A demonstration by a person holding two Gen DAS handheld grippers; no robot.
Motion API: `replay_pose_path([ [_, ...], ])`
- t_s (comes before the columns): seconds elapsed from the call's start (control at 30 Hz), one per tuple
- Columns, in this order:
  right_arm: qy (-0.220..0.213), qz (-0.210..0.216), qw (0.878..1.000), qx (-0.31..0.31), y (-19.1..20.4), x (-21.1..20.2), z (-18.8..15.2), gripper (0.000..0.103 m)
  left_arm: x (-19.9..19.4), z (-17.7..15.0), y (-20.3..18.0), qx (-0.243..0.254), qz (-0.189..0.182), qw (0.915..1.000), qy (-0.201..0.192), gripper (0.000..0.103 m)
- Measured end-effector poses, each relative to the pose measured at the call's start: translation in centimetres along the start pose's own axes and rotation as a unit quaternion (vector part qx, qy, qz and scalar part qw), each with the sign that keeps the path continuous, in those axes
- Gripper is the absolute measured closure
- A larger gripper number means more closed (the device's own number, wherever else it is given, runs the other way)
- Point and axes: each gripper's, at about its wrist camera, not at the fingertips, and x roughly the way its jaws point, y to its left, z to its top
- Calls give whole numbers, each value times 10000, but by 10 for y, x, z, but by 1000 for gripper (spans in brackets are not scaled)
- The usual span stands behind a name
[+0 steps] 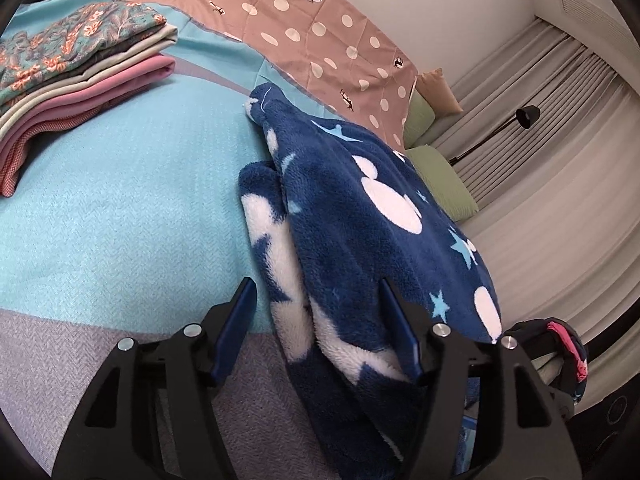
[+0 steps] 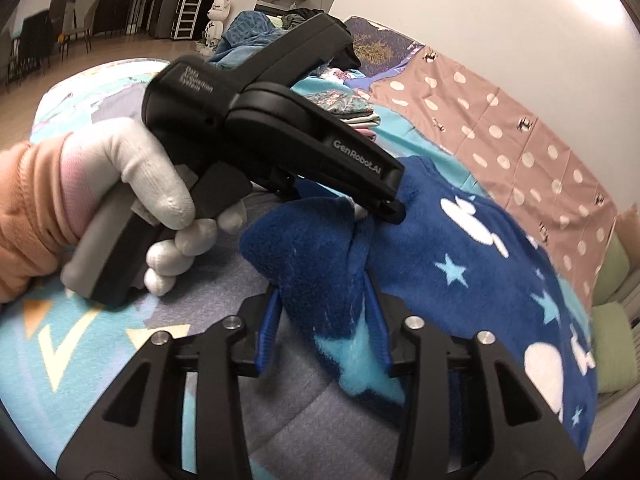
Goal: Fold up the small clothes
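We see one blue fleece lying on the bed, beside one stack of folded clothes. Our left hand-held gripper stands open around its folded edge; our right hand-held gripper pinches one fleece fold.

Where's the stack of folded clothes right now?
In the left wrist view the stack of folded clothes sits at the upper left on the turquoise bedspread, left of the navy fleece garment and beside the brown polka-dot quilt.
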Motion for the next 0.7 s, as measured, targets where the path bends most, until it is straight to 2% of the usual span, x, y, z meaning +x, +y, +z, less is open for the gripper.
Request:
replay_pose_path([
  [0.13,27,291,9982,514,-18,-24,-10,58,1,-2,-5,119,172,9998,-24,40],
  [0.23,-35,70,9884,1516,-67,-52,-27,48,1,-2,-6,111,165,9998,-27,40],
  [0.3,-61,-213,9698,2429,-112,-68,-44,50,1,-2,-6,121,175,9998,-27,40],
  [0.33,-78,-349,9579,2849,-133,-73,-52,56,1,-2,-5,119,171,9998,-30,39],
  [0.37,-117,-523,9418,3320,-155,-78,-63,68,1,-2,-5,115,168,9998,-30,39],
  [0.43,-59,-621,9276,3682,-174,-75,-75,70,1,-2,-6,108,161,9998,-31,39],
  [0.47,136,-451,9296,3655,-174,-62,-81,70,1,-2,-6,113,167,9998,-32,39],
  [0.5,574,-246,9318,3577,-169,-41,-89,69,1,-2,-6,117,164,9998,-28,39],
  [0.53,889,-245,9306,3541,-164,-22,-98,69,1,-3,-7,129,175,9998,-32,39],
  [0.57,592,-469,9343,3485,-155,-24,-105,69,1,-3,-8,139,188,9997,-35,39],
  [0.63,689,-677,9408,3248,-145,-30,-97,69,0,-3,-8,131,186,9997,-44,39],
  [0.7,805,-523,9354,3402,-153,-37,-88,68,0,-3,-6,108,163,9998,-39,39],
])
